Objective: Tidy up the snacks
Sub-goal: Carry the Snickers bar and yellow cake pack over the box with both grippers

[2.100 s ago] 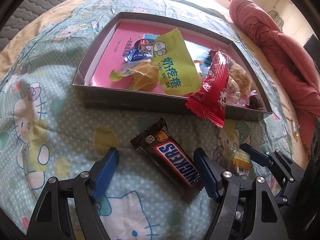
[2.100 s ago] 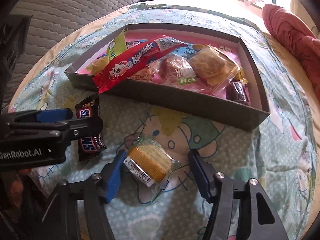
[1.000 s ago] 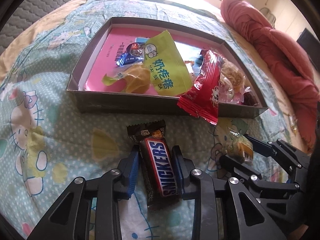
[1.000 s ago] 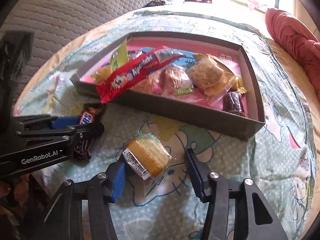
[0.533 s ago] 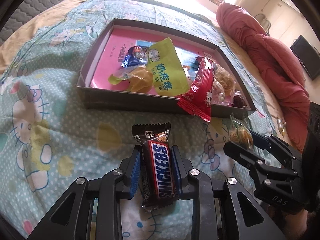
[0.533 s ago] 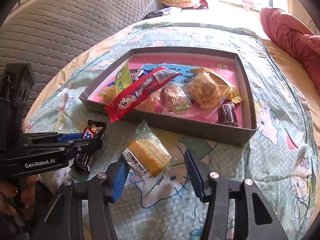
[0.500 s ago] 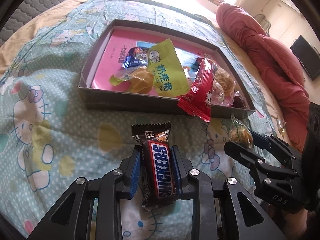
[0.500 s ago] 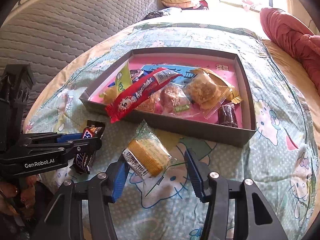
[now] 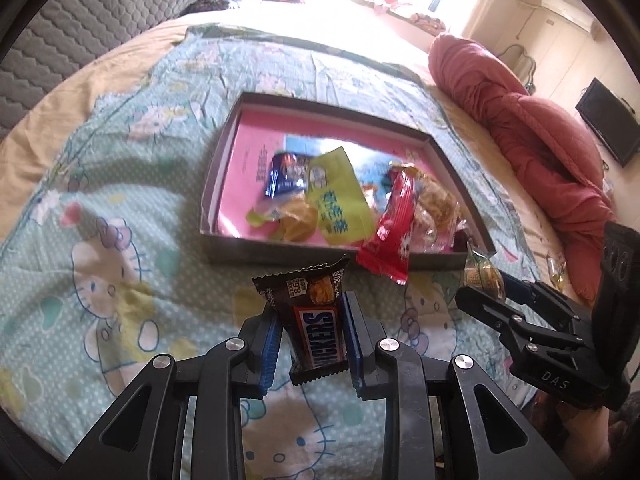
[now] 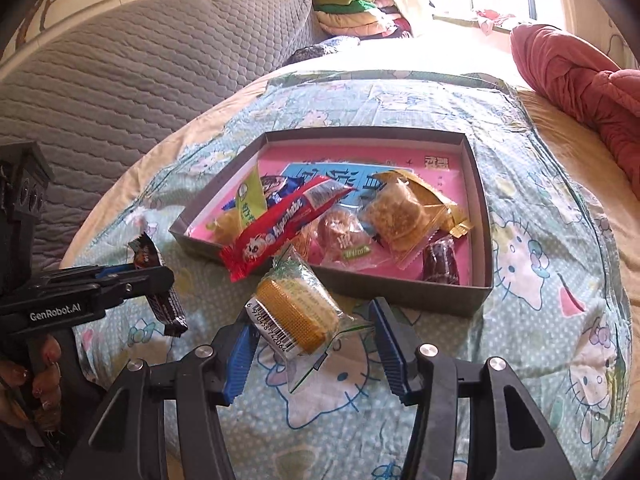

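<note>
My left gripper (image 9: 312, 340) is shut on a brown Snickers bar (image 9: 316, 320) and holds it above the bedspread, in front of the grey box (image 9: 216, 184). In the right wrist view the left gripper (image 10: 132, 276) and the bar (image 10: 160, 284) show at the left. My right gripper (image 10: 312, 344) is shut on a clear-wrapped yellow cake (image 10: 296, 312) and holds it lifted before the box (image 10: 476, 216). In the left wrist view the right gripper (image 9: 492, 292) holds the cake (image 9: 482, 274) at the right. The box holds several snacks, with a red packet (image 10: 280, 228) hanging over its near wall.
The box sits on a Hello Kitty bedspread (image 9: 120, 240). A red quilt (image 9: 540, 128) lies at the right. A grey quilted headboard (image 10: 120, 92) stands at the left, with folded bedding (image 10: 352, 12) behind it.
Both grippers have risen from the bedspread with their snacks. The box now looks smaller and farther in both views.
</note>
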`<state>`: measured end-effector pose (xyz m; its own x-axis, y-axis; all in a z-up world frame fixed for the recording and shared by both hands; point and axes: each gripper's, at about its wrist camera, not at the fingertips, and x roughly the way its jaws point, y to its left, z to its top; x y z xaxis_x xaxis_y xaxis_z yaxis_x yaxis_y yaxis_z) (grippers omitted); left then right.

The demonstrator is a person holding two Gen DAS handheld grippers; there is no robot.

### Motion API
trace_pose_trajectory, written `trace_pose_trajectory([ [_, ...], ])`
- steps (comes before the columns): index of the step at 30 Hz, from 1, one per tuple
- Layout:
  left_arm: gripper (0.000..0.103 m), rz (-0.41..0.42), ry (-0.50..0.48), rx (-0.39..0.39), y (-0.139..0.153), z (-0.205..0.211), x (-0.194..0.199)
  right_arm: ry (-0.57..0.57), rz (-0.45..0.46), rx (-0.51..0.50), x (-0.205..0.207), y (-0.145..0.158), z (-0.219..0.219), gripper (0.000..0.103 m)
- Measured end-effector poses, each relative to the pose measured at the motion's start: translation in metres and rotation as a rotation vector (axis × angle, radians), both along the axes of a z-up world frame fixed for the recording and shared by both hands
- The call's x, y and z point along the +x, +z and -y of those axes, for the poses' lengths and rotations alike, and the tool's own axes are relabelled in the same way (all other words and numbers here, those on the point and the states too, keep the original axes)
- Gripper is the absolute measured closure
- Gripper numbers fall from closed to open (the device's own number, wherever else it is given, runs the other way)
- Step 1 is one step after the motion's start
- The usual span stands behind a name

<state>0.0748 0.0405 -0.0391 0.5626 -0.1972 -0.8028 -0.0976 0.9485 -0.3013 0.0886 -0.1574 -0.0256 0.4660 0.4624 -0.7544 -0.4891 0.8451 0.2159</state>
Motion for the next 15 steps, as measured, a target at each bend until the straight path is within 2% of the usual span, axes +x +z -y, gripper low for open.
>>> trace_pose_trajectory([
  [15,0.074,0.094,0.051,0.005,0.026,-0.020,0.006,-0.029,0.005,0.037,0.007,0.006,0.009,0.048],
])
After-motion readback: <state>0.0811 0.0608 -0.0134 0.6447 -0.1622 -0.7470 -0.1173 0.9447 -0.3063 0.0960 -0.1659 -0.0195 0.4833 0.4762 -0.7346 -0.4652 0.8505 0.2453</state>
